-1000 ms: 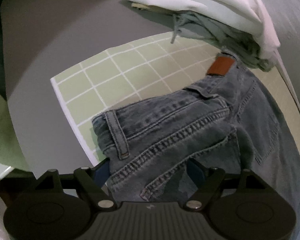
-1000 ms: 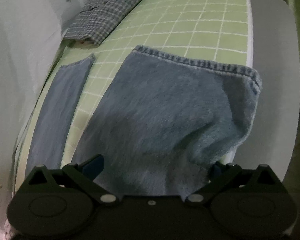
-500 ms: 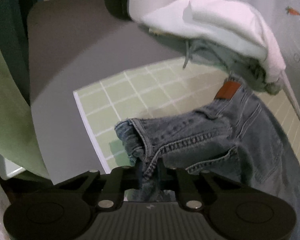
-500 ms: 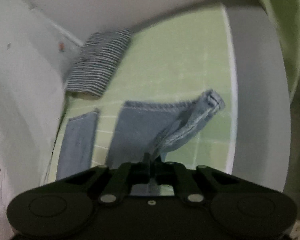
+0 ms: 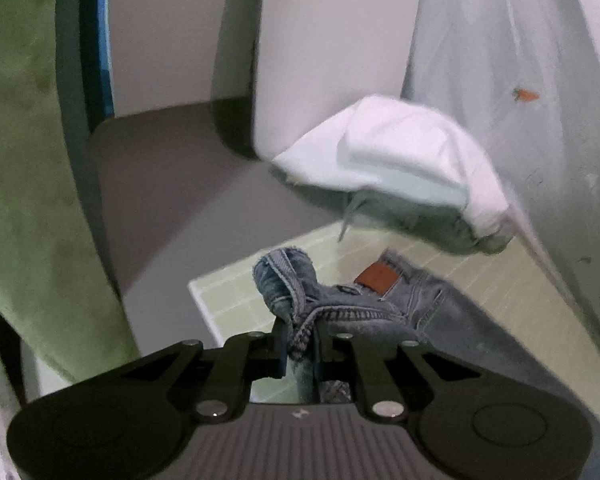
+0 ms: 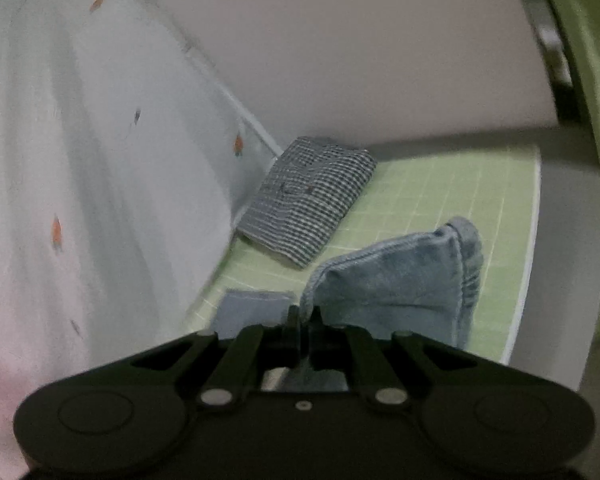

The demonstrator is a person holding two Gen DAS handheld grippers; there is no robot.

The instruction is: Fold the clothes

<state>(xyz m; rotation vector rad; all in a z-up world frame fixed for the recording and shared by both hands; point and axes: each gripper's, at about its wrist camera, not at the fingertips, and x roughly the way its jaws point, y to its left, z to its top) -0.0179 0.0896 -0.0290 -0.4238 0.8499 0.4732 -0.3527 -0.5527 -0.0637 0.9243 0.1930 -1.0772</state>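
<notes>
Blue jeans (image 5: 440, 320) with a brown leather patch (image 5: 378, 277) lie over a green grid mat (image 5: 228, 296). My left gripper (image 5: 300, 340) is shut on the waistband corner, which hangs bunched above the mat. In the right wrist view my right gripper (image 6: 305, 326) is shut on the hem of one jeans leg (image 6: 400, 280), lifted off the mat (image 6: 440, 192). The other leg's end (image 6: 252, 308) lies flat to the left.
A pile of white and grey-green clothes (image 5: 400, 168) sits at the mat's far side. A folded checked shirt (image 6: 308, 196) rests at the back of the mat. White printed fabric (image 6: 80, 160) borders one side, and a green cloth (image 5: 28, 200) hangs nearby.
Both grippers have gone from open to shut on the jeans, left on the waistband, right on the leg hem. Both have then risen, pulling the denim up off the mat.
</notes>
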